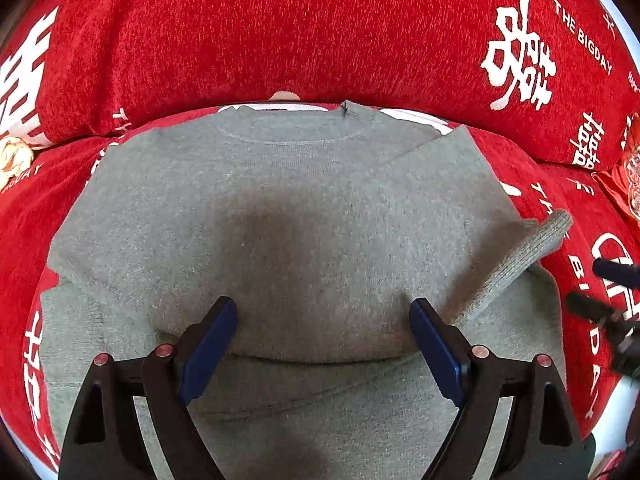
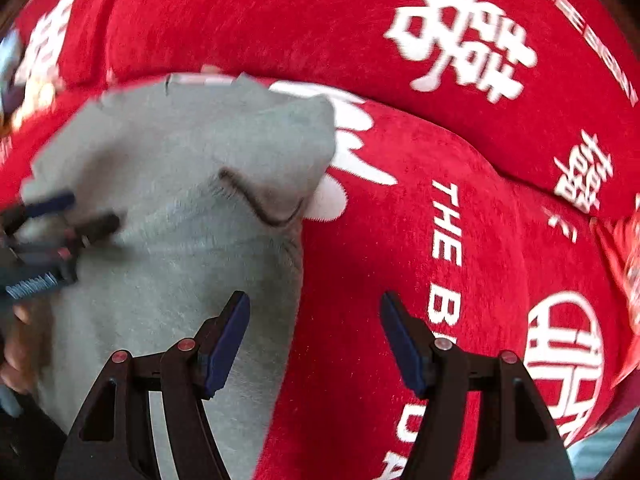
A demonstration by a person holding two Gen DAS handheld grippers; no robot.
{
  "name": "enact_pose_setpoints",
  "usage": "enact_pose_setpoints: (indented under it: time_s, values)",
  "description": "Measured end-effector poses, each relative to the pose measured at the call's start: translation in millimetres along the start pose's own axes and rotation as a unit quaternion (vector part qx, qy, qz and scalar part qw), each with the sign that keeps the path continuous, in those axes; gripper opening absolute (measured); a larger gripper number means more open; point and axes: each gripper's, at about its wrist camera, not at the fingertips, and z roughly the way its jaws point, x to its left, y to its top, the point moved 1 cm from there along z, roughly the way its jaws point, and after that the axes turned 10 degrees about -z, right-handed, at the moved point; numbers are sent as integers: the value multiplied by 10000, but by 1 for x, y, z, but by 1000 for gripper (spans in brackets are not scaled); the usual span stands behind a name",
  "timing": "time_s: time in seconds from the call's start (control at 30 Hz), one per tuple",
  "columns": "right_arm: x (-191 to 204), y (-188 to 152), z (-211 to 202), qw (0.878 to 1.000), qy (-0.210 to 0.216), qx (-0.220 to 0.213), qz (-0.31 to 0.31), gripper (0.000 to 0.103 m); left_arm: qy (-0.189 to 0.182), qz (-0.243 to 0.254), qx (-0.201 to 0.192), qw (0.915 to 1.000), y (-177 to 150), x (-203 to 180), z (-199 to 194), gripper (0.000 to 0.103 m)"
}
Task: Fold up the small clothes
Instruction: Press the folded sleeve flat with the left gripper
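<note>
Red cloth (image 1: 320,32) w/ white characters & "THE BIG DAY" lettering covers the whole surface, a ridge of it rising at 12 o'clock. Grey sweater (image 1: 280,200) lies flat on it, collar at 12, one sleeve folded across the body w/ its ribbed cuff (image 1: 536,240) at 3 o'clock. Left gripper (image 1: 323,316) hangs over the sweater's lower half, fingers spread wide, gripping nothing. Right gripper (image 2: 315,312) sits over the sweater's edge at 3, fingers also wide apart, empty: one finger over grey knit, the other over red cloth.
</note>
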Motion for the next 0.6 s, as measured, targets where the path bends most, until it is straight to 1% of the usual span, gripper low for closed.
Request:
enact_pose_setpoints:
  time_s: [0.07, 0.1, 0.17, 0.23, 0.3, 0.33, 0.37, 0.43, 0.47, 0.5, 0.57, 0.6]
  values:
    - [-9, 12, -5, 9980, 297, -255, 502, 71, 20, 19, -30, 10000, -1, -1, -1, 88]
    - [-10, 20, -5, 9962, 349, -367, 713, 71, 27, 38, -55, 10000, -3, -2, -2, 88]
    - [-3, 31, -1, 9955, 282, -422, 799, 71, 40, 60, -82, 9999, -4, -2, -3, 88]
    - [14, 41, 15, 9979, 165, -260, 565, 71, 21, 46, -93, 9999, -5, -2, -5, 88]
    - [29, 39, 30, 9994, -138, 53, 300, 71, -26, 24, -77, 10000, -5, 0, -8, 88]
    - [33, 32, 37, 9990, -313, 244, 195, 71, -60, 37, -68, 10000, -6, 0, -9, 88]
    - [34, 24, 43, 9985, -377, 382, 142, 71, -79, 64, -67, 9999, -7, 1, -11, 88]
    - [29, 3, 45, 9978, -323, 554, 196, 71, -84, 165, -62, 9998, -11, 1, -12, 88]
    - [26, -4, 42, 9978, -296, 552, 237, 71, -84, 207, -75, 9997, -13, 1, -12, 88]
    - [21, -11, 35, 9980, -257, 476, 328, 71, -78, 255, -86, 9996, -15, 1, -13, 88]
    - [10, -14, 15, 9976, -139, 164, 664, 71, -29, 297, -110, 9995, -16, -2, -12, 89]
    - [3, -10, 1, 9958, -59, -140, 898, 71, 3, 311, -119, 9994, -17, -3, -11, 89]
